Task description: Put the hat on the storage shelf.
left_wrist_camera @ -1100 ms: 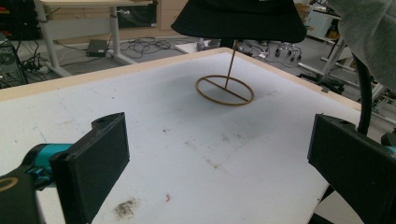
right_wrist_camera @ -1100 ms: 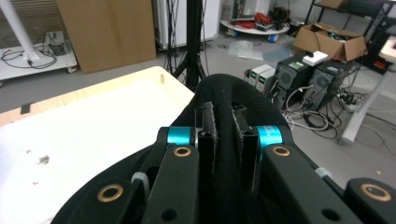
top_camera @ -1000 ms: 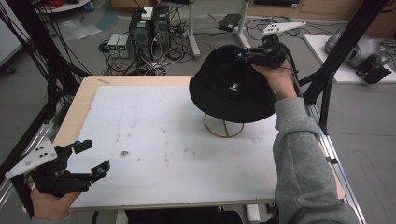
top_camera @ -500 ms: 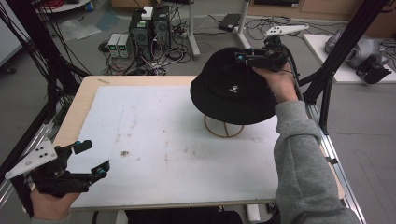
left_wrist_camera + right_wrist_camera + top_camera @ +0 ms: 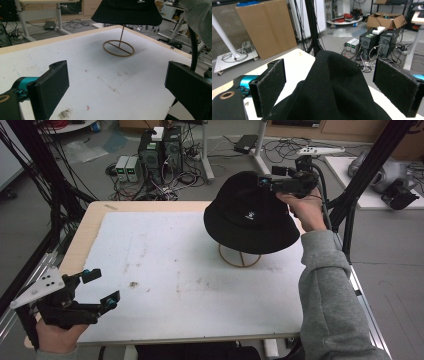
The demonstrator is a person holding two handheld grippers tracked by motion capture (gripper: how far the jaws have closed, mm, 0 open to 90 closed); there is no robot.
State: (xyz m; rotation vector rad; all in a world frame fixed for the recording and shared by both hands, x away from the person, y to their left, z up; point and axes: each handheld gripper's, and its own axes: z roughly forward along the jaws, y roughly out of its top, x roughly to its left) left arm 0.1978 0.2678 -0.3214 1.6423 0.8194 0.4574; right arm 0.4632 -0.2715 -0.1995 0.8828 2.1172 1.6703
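A black bucket hat [image 5: 250, 215] with a small white logo rests on a thin wooden stand with a ring base [image 5: 239, 258] at the table's far right. My right gripper [image 5: 270, 175] is at the hat's crown, level with its top. Its jaws have just been opening and now stand apart on either side of the crown [image 5: 332, 87], with the pads off the cloth. My left gripper [image 5: 101, 286] hovers open and empty over the table's front left corner. From there, the hat [image 5: 126, 11] and the ring base [image 5: 118, 47] lie ahead.
A white mat [image 5: 175, 265] covers the wooden table and has a small dark stain [image 5: 134, 284] near the left gripper. Black frame posts [image 5: 350, 195] stand at both sides of the table. Computer towers [image 5: 160, 150] and cables lie on the floor beyond the far edge.
The right gripper's jaws have come apart from the hat's crown, where they were shut before. The hat has stayed on its stand. The left gripper has not moved.
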